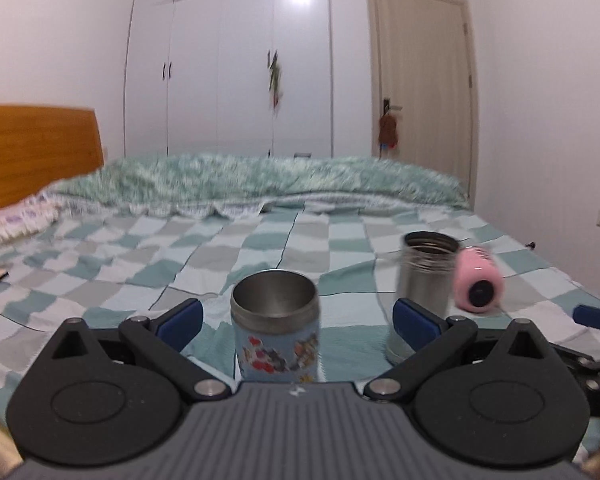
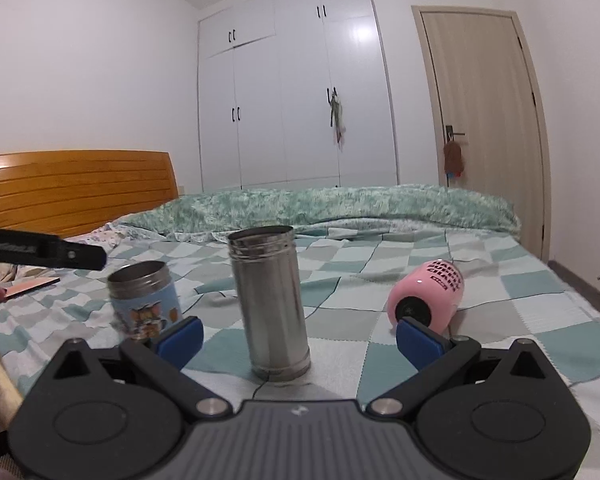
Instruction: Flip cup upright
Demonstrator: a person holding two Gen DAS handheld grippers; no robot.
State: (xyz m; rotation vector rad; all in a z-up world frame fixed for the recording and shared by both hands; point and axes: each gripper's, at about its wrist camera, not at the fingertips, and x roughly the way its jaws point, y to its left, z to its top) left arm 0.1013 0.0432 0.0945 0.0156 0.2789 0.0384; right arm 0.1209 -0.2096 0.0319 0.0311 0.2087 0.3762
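Note:
A short blue cartoon-print cup stands upright on the bed, mouth up, between the wide-open fingers of my left gripper; the fingers do not touch it. It also shows in the right wrist view. A tall steel cup stands upright in front of my open, empty right gripper; it shows in the left wrist view too. A pink cup lies on its side to the right, also in the left wrist view.
All cups rest on a checkered green-and-white bedspread. A rumpled green blanket lies at the far side, a wooden headboard at the left. A flat reddish object lies at the left of the bed.

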